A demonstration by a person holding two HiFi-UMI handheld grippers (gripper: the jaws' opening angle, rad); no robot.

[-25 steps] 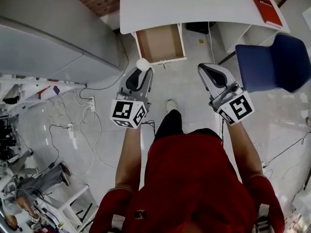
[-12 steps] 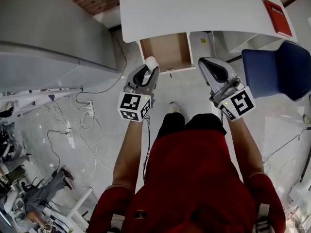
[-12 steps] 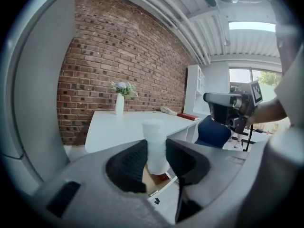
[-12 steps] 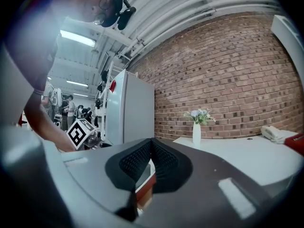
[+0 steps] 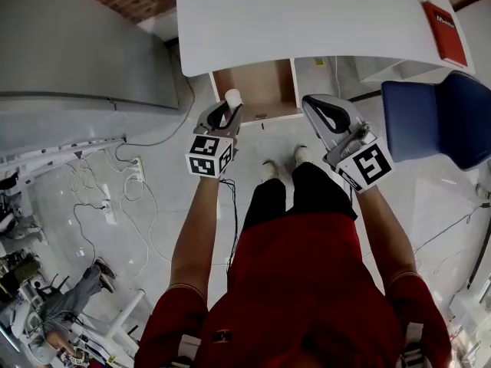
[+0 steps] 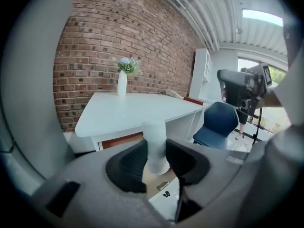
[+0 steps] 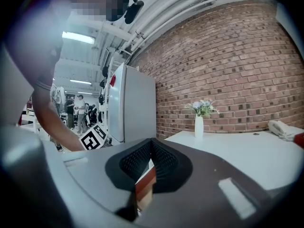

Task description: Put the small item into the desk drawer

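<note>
Brick wall [image 6: 118, 32] behind small white cylinder [image 6: 155, 146]

Upright white cylinder [image 6: 154, 144] near open drawer [image 5: 253, 87]

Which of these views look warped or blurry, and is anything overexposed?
Left gripper view: fisheye with dark corners, the cylinder in the jaws soft, window blown out. Right gripper view: brick wall bowed, near parts blurred. Head view: sharp, evenly lit.

Overhead and two low views, desk [image 5: 307, 14] shared
</note>
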